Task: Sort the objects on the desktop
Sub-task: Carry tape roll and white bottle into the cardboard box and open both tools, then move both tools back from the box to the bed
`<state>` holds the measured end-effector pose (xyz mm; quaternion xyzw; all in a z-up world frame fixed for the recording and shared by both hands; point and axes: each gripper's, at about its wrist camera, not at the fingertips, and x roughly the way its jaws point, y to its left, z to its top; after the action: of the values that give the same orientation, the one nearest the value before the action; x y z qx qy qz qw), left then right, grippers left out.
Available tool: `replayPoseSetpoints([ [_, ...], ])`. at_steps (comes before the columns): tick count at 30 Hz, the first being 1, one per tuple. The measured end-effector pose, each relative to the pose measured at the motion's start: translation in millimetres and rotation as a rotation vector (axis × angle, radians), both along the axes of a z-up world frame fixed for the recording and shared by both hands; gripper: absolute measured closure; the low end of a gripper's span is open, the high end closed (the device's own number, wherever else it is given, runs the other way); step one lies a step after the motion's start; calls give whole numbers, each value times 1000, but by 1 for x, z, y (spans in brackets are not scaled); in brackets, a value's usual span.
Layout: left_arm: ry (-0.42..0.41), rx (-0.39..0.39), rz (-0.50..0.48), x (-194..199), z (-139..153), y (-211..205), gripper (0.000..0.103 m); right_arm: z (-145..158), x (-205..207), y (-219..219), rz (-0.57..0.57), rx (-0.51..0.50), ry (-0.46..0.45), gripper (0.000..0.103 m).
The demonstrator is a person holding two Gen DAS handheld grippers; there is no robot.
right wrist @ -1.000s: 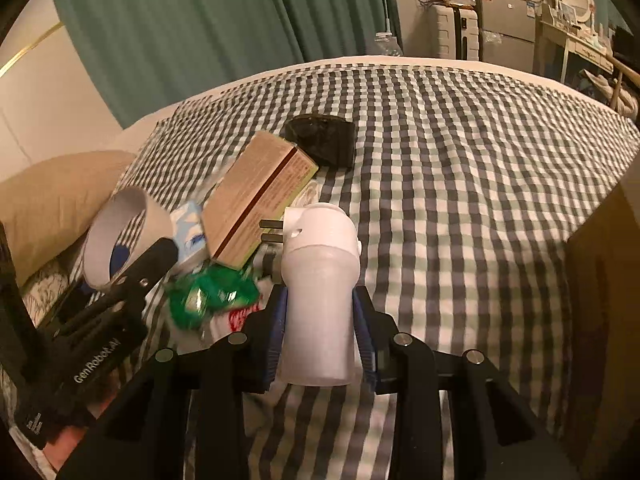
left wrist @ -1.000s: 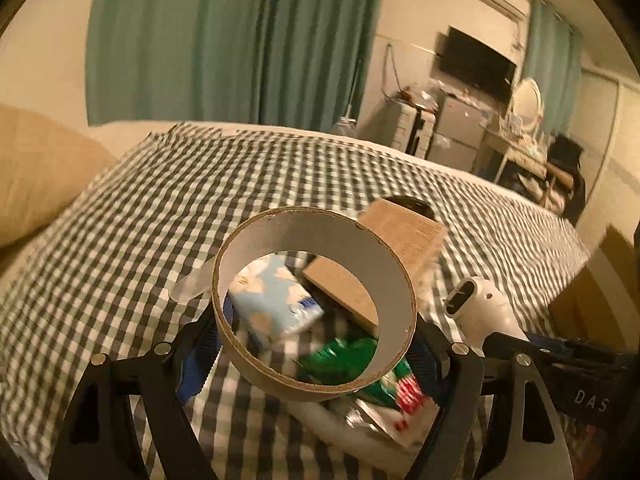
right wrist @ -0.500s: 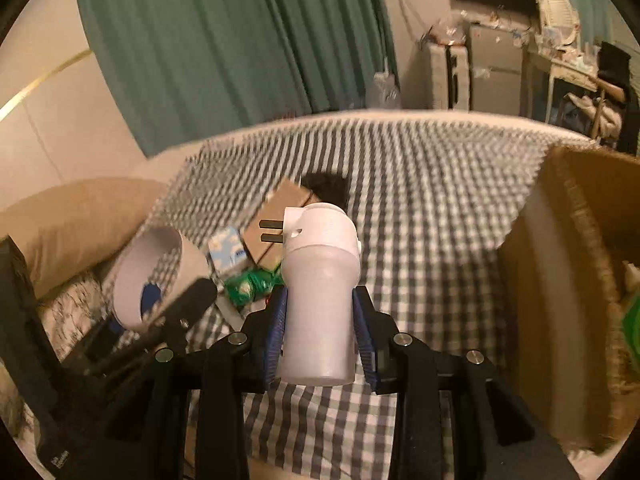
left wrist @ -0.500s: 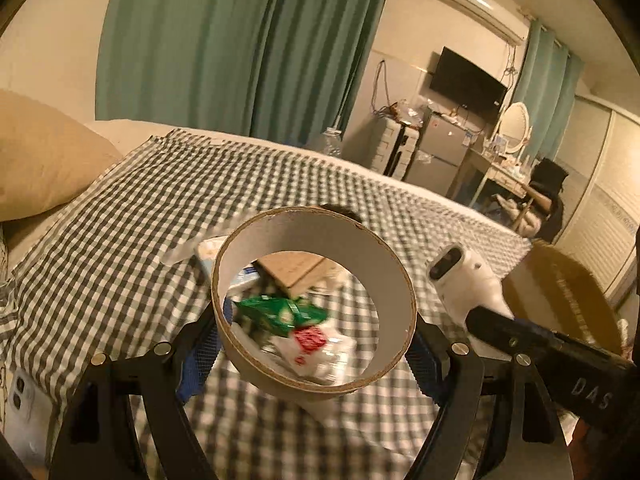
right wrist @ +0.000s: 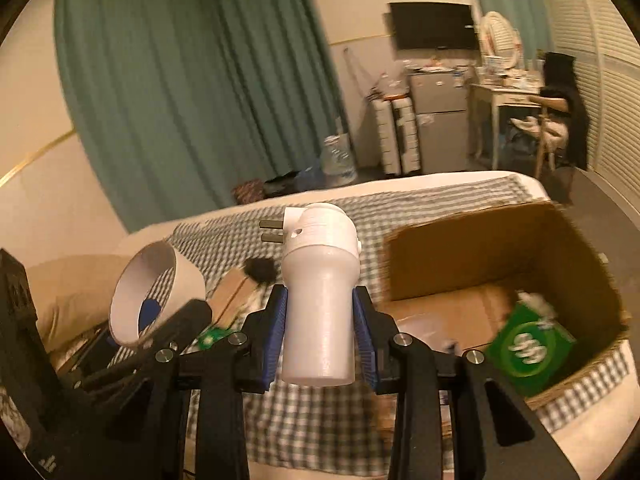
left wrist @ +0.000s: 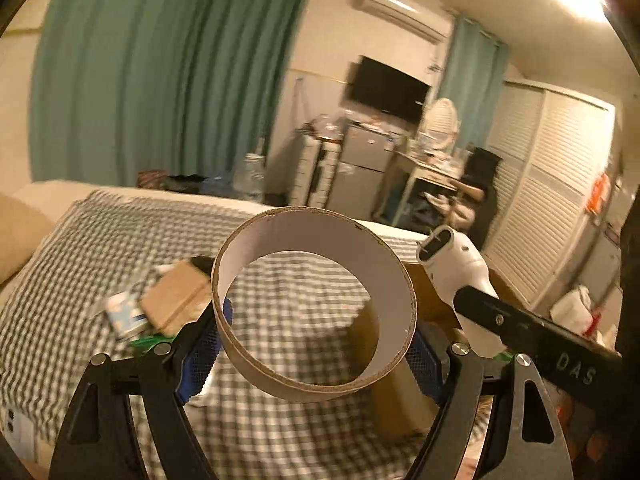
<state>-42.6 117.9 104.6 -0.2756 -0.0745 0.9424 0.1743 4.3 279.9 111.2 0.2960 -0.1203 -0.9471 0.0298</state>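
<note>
A white plug-in device [right wrist: 319, 300] is clamped upright between the pads of the right gripper [right wrist: 319, 340], its long axis running along the fingers and its prongs turned left. A cardboard tape core [left wrist: 314, 312] is pinched across its width by the left gripper [left wrist: 314, 354]. The open cardboard box [right wrist: 472, 248] lies ahead and right of the right fingers, so that hand is judged nearer; beyond the left fingers, the remaining clutter [left wrist: 160, 304] rests on the checked cover [left wrist: 120, 232].
</note>
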Motion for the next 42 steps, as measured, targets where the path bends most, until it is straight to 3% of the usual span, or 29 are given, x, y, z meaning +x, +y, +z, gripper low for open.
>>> replayPoseSetpoints([
  [5, -34, 8, -101, -5, 2, 54, 20, -1, 2, 45, -94, 6, -7, 71],
  [12, -65, -42, -190, -11, -13, 110, 20, -21, 0, 106, -191, -53, -41, 71],
  [22, -102, -56, -246, -29, -38, 141, 18, -48, -3, 143, -247, -94, -71, 69],
  [23, -112, -61, -256, -32, -40, 141, 17, -48, -2, 141, -246, -103, -57, 65],
  [24, -118, -72, -258, -34, -43, 142, 13, -47, -1, 141, -240, -112, -46, 42],
  [25, -123, -91, -251, -35, -46, 142, 8, -45, 2, 141, -246, -115, -26, 27],
  [26, -121, -106, -240, -34, -48, 141, 3, -43, 3, 140, -254, -117, -5, 26],
  [35, -94, -69, -230, -22, -34, 111, 2, -32, 4, 124, -238, -113, -9, 26],
  [42, -63, -84, -98, -17, -18, 47, 2, -9, 5, 75, -149, -56, 22, 26],
])
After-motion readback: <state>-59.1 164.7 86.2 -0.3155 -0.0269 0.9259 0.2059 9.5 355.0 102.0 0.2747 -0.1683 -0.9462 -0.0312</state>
